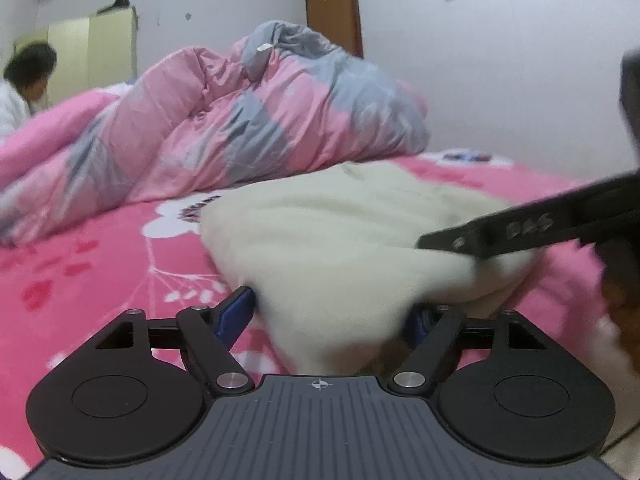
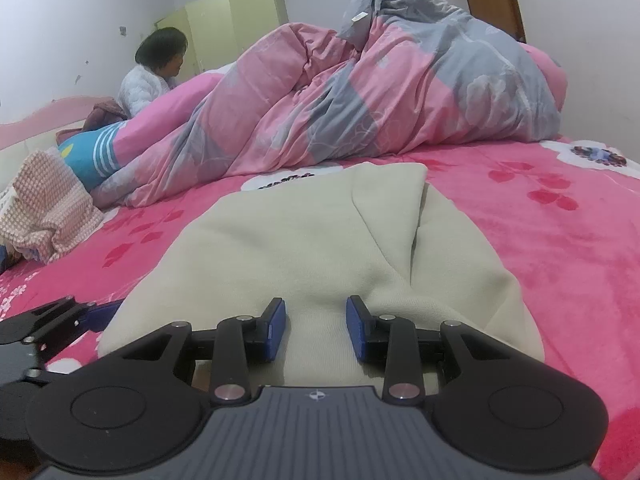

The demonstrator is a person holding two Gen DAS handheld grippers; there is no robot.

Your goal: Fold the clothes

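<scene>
A cream garment lies flat on the pink bed, its near hem toward me; it also shows as the cream garment in the left wrist view. My right gripper has its blue pads pressed against a thick bunch of the near hem. My left gripper stands wide open at the garment's left corner, and cloth bulges between its fingers without being pinched. The right gripper reaches in from the right of the left wrist view. The left gripper appears at the lower left of the right wrist view.
A pink and grey duvet is heaped behind the garment. A person sits at the far left of the bed. A checked cloth and a blue striped pillow lie at the left. The pink floral sheet spreads to the right.
</scene>
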